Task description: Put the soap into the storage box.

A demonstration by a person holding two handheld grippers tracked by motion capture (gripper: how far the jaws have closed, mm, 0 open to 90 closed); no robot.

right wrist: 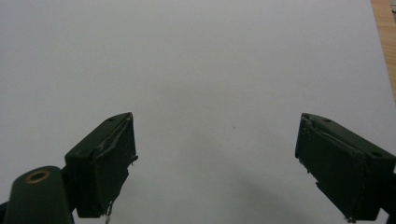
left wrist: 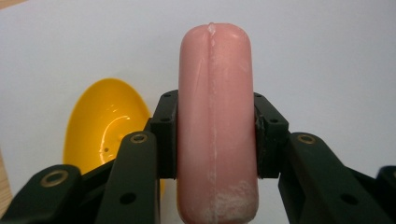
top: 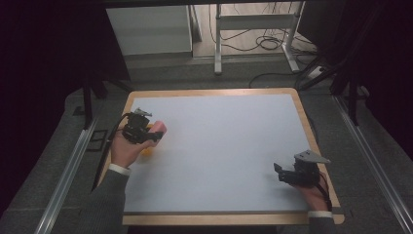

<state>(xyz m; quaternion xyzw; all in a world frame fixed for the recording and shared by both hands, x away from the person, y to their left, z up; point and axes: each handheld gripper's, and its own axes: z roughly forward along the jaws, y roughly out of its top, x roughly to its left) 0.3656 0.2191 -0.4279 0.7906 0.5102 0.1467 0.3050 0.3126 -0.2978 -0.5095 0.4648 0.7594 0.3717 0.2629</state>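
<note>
While the left gripper (left wrist: 215,135) clamps a pink sausage (left wrist: 215,126), the right gripper's (right wrist: 215,158) jaws gape.

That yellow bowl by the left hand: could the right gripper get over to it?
Probably yes. The right gripper is open and holds nothing, with bare white table between it and the yellow bowl; the left gripper, gripping the pink sausage, crowds it.

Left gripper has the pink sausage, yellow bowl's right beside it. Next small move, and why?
Probably carry the pink sausage sideways over the yellow bowl before opening. The left gripper is shut on the sausage's middle, and the bowl lies open and empty just beside it. The right gripper is open over bare table.
</note>
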